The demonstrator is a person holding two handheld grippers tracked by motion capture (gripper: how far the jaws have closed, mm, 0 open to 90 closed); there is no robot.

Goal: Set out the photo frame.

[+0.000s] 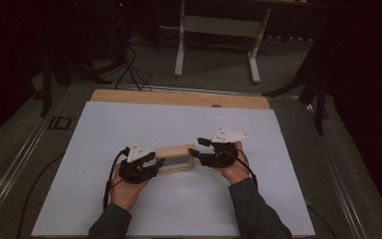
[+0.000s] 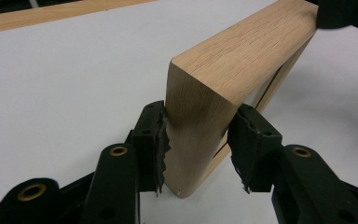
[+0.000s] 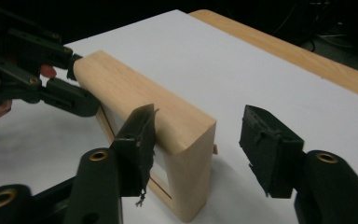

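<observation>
**Left jaws clamped on wooden frame, right jaws spread**

Black jaws of the left gripper press both faces of the wooden frame's rounded corner. From above, that frame stands on edge on the counter's white sheet, between both grippers. Right gripper jaws stand apart, one pad beside the frame, the other clear. Pale oak grain, rounded corners, inner rebate visible.

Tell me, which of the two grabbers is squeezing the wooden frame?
The left gripper: both pads press the wooden frame's end. The right gripper's jaws stand apart around the other end.
</observation>
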